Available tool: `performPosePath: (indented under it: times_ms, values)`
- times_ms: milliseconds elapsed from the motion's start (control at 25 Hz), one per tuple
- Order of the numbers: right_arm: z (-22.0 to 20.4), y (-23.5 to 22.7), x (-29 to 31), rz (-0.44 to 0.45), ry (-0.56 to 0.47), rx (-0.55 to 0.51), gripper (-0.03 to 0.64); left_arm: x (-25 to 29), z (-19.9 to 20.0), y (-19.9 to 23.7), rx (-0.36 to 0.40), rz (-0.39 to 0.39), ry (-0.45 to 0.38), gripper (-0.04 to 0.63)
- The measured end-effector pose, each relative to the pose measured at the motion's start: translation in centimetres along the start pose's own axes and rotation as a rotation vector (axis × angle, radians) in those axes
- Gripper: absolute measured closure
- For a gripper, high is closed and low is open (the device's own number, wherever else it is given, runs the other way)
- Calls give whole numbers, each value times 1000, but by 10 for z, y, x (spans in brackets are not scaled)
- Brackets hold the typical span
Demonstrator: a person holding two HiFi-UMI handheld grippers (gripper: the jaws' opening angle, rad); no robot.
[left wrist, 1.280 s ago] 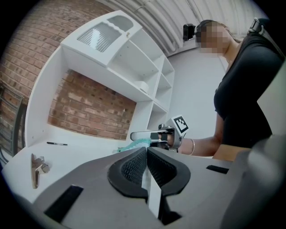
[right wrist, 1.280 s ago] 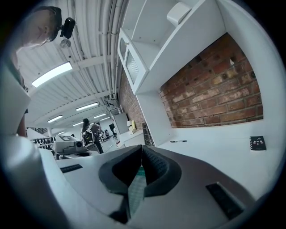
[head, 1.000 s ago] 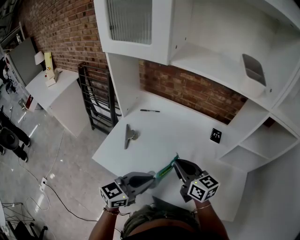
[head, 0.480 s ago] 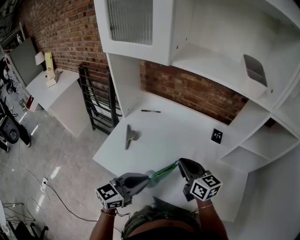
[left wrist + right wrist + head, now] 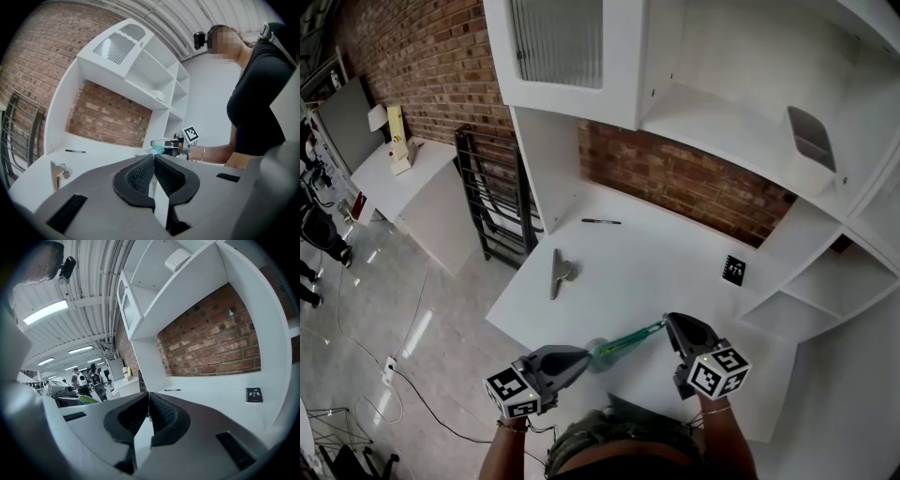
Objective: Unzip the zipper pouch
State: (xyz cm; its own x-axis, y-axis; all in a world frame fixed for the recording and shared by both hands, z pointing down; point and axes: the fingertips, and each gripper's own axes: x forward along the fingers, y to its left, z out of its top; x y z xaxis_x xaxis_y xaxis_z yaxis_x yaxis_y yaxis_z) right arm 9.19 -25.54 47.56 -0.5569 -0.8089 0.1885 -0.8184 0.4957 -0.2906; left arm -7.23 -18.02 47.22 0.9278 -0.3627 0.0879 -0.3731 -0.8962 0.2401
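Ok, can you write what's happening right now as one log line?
left gripper: shut on zipper pouch | right gripper: shut on zipper pouch | zipper pouch: stretched between them

Readable text: none in any view.
Black card (image 5: 732,271), near the desk's (image 5: 647,258) right edge: white marks, too small to read.
Marker cubes (image 5: 510,393) (image 5: 719,372): square coded patterns, no letters.

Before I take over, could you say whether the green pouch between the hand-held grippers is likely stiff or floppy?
Probably floppy: the green pouch seems taut only because the left hand-held gripper and right hand-held gripper pinch its ends. Likely light, as it barely sags.
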Motion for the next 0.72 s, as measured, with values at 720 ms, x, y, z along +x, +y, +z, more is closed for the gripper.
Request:
performPosePath:
  times_ms: [720]
  values:
    - [8, -24, -10, -14, -101, 138, 604, 1, 12, 23, -6, 18, -32, 589]
